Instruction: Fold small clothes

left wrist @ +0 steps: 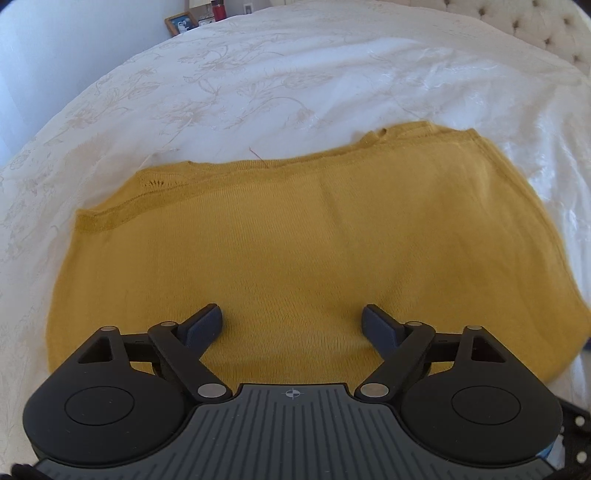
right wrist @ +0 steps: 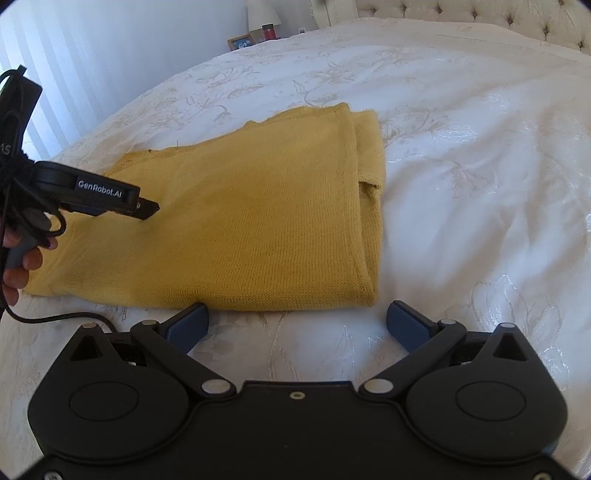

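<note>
A mustard-yellow knit garment (left wrist: 295, 236) lies folded flat on the white bedspread (left wrist: 258, 81). My left gripper (left wrist: 291, 325) hovers over the garment's near part, open, with only flat knit showing between its blue pads. From the right wrist view the same garment (right wrist: 258, 221) shows a folded-over edge along its right side. The left gripper (right wrist: 146, 210) reaches in there from the left, above the garment's left part, held by a hand (right wrist: 18, 262). My right gripper (right wrist: 297, 325) stands open over bare bedspread just in front of the garment's near edge, nothing between its fingers.
The white embroidered bedspread (right wrist: 461, 184) stretches far and right. A tufted headboard (right wrist: 480, 22) runs along the back. A nightstand holds a picture frame (right wrist: 242, 41), a red jar (right wrist: 269, 32) and a lamp (right wrist: 263, 14). A black cable (right wrist: 66, 316) trails on the bed at left.
</note>
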Tool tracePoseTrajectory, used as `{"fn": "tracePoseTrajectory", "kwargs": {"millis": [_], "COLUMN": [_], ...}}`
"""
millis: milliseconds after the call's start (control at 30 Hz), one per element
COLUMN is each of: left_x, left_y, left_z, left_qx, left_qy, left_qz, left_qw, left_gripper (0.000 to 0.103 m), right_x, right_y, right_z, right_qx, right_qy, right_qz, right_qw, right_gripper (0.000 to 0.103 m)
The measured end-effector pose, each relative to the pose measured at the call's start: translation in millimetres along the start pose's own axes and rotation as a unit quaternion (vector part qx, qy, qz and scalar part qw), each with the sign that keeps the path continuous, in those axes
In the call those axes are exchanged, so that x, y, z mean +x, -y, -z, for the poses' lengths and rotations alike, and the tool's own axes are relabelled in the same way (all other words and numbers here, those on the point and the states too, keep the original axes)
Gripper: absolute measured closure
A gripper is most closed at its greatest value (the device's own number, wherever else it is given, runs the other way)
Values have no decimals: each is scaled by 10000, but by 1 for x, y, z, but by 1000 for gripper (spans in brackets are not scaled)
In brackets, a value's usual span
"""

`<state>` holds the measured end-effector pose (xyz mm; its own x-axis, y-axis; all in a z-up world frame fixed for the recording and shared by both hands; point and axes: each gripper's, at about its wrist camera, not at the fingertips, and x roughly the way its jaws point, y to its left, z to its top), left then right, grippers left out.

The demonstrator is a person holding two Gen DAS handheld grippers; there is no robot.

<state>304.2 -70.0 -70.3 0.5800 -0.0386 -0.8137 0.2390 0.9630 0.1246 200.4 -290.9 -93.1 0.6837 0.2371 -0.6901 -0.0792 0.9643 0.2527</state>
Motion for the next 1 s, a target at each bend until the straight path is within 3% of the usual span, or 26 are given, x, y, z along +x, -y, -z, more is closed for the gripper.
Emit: {"fn": "tracePoseTrajectory", "kwargs": {"millis": [533, 733, 867, 1000], "left_x": [-36, -52, -69, -89], "left_y": [-16, -25, -39, -68], "left_z": [65, 90, 103, 107], "left_qx": [-419, -253, -411, -769], "left_qy": [110, 236, 448, 783], "left_qz": [336, 433, 488, 437], "left_qw": [9985, 9985, 9970, 9930], "left_gripper": [19, 20, 20, 20], "right_x": [-3, -5, -10, -20], "right_y": [3, 7, 20, 47], "right_z": [6, 13, 14, 14], "right_qx": [-44, 4, 367, 1230], "right_qy": [107, 337, 471, 521], "right_qz": [-133, -260, -600, -1148], "right_qw": [9998, 9991, 9964, 9844], "right_gripper": [0, 0, 0, 1]}}
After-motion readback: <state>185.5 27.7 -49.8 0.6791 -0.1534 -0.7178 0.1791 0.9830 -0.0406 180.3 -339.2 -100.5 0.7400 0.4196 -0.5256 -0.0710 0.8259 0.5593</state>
